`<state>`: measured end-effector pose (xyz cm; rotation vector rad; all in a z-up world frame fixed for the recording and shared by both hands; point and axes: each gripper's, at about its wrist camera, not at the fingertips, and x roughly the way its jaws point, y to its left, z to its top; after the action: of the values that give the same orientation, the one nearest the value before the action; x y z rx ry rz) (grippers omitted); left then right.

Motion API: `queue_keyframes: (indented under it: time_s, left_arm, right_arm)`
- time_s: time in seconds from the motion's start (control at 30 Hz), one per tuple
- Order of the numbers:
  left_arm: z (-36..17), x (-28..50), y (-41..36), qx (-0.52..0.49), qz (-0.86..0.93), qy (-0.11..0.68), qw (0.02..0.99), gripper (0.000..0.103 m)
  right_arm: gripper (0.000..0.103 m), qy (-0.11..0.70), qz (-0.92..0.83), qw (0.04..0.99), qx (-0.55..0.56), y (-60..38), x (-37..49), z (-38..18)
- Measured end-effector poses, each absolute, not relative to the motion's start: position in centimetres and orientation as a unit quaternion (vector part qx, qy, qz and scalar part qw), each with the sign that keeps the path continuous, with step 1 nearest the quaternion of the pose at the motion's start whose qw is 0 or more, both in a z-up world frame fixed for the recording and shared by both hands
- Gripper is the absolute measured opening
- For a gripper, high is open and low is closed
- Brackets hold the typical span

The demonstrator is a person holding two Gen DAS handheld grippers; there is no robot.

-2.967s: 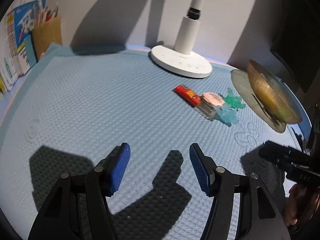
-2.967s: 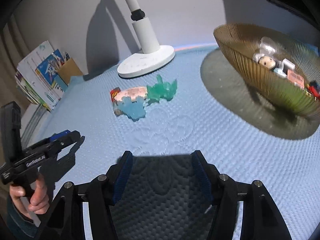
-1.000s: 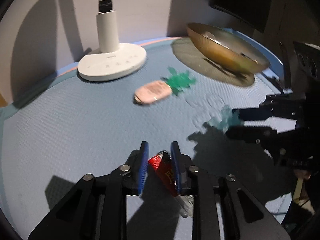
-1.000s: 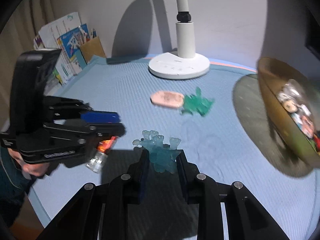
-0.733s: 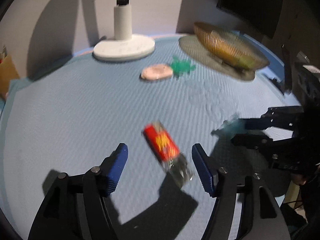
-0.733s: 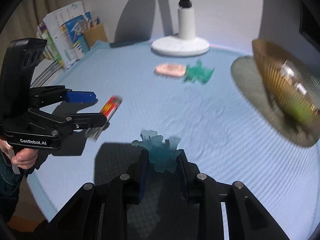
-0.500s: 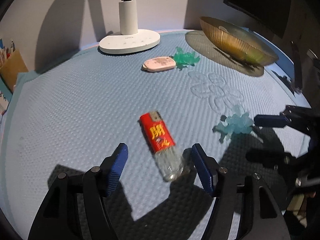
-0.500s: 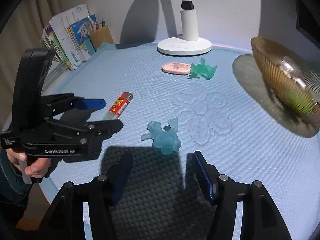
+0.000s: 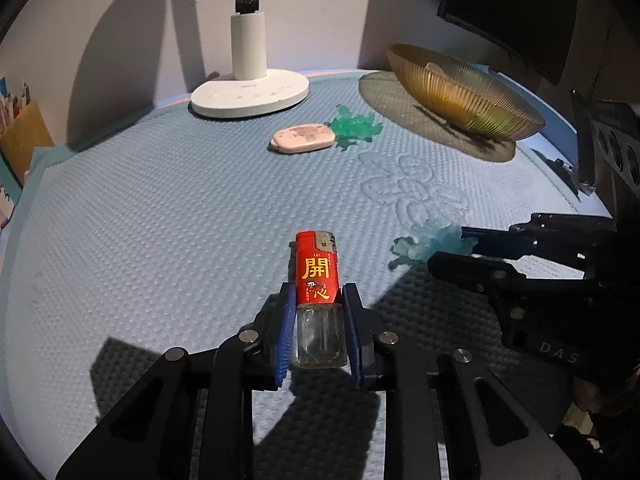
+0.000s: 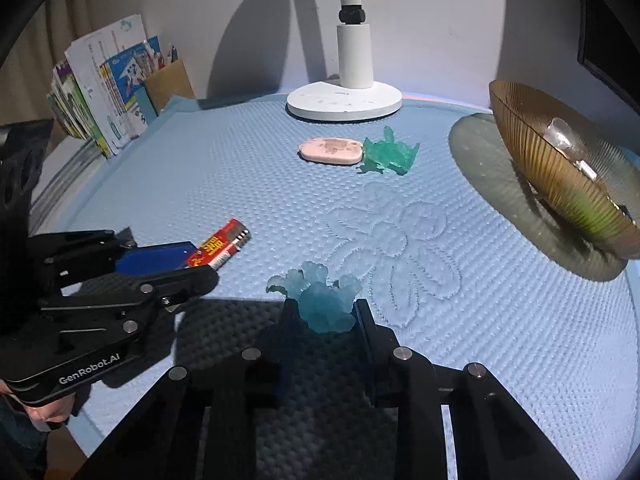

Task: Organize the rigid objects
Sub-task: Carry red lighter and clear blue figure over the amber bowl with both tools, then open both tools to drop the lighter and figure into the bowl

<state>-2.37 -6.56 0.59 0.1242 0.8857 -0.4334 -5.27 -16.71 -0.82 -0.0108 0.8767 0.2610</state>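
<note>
My left gripper [image 9: 319, 300] is shut on a red lighter [image 9: 318, 272] with a clear base, low over the blue mat; it also shows in the right wrist view [image 10: 222, 246]. My right gripper [image 10: 325, 308] is shut on a pale blue translucent figure [image 10: 322, 300], which also shows in the left wrist view [image 9: 428, 242] between the right gripper's fingers. A pink oval piece [image 9: 303, 139] and a green translucent figure [image 9: 354, 127] lie together farther back. A ribbed amber bowl [image 10: 532, 148] with several small items stands at the right.
A white lamp base [image 9: 250, 94] stands at the back of the blue textured mat [image 9: 160, 208]. Books and a brown holder [image 10: 120, 76] line the back left. A dark monitor [image 9: 508, 4] is at the back right.
Half a second ago both grippers were open with the lighter and blue figure lying on the mat. Both have now closed on them: left on the lighter, right on the blue figure.
</note>
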Motion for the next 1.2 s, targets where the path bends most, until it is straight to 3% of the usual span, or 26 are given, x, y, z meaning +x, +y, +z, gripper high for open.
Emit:
queue_keyframes:
  time_s: [0.33,0.67,0.87,1.13,1.2]
  left_arm:
    - [5.7,-1.4,-8.8,0.027,-0.238,0.371,0.897,0.02]
    - [13.6,4.5,-19.2,0.045,-0.309,0.304,0.9,0.02]
    - [11.8,8.6,-25.1,0.049,-0.317,0.338,0.885,0.02]
    - [8.8,10.5,-27.1,0.051,-0.319,0.369,0.872,0.02]
    - [9.1,10.3,-27.1,0.055,-0.323,0.362,0.872,0.027]
  right_arm:
    - [0.026,0.373,0.087,0.923,0.038,-22.0,-7.7,4.0]
    - [0.027,0.325,-0.041,0.936,0.126,-35.0,-6.5,11.7]
    - [0.027,0.362,-0.061,0.915,0.17,-38.8,-3.4,10.2]
    - [0.027,0.386,-0.046,0.907,0.165,-38.2,-1.4,7.9]
    - [0.028,0.383,-0.044,0.906,0.173,-38.6,-1.0,7.7]
